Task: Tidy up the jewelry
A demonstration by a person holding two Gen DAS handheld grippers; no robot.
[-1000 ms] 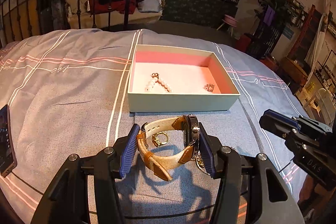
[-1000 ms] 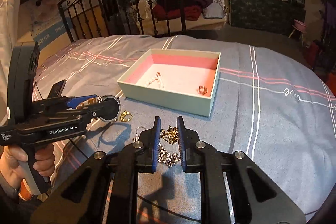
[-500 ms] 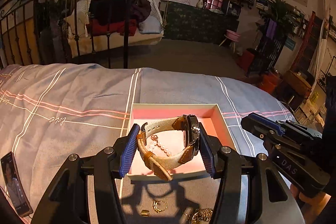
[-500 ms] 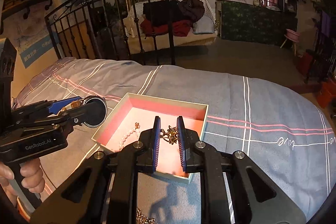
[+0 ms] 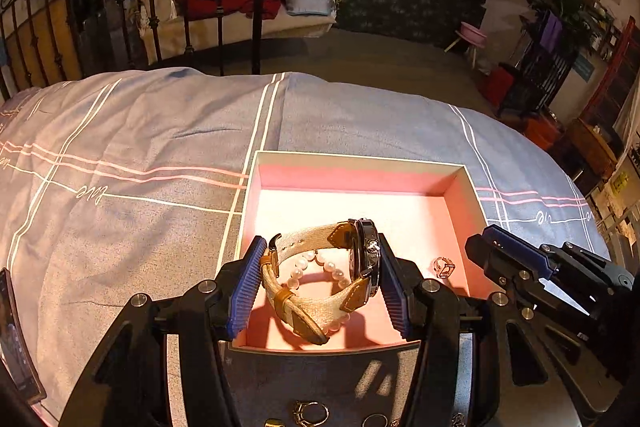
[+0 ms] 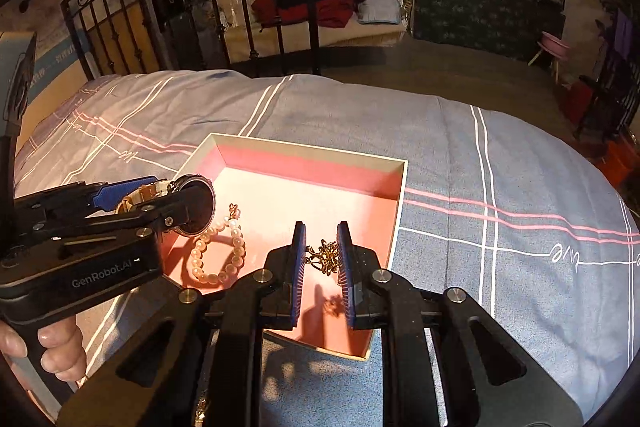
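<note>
Both tongs are black plastic frames with cut-out slots and round silver screws. The left tongs (image 5: 320, 283) and right tongs (image 6: 322, 261) carry ribbed blue pads. White "GenRobot.AI" lettering marks the left body at nine o'clock.

Pink-lined pale box (image 5: 256, 211) on a grey-blue bedspread (image 5: 140, 131) striped white and pink — watch strap (image 5: 316, 311) cream and tan.

The box (image 5: 468, 187) sits on the bed (image 5: 140, 155), with the pearl bracelet (image 6: 218, 255) lying inside toward its left and a ring (image 5: 443, 267) toward its right. Watch (image 5: 320, 275) hangs over the box on the left, chain (image 6: 323, 257) to its right (both held above the box floor), and a few rings (image 5: 310, 413) lie on the bed in front of the box.
</note>
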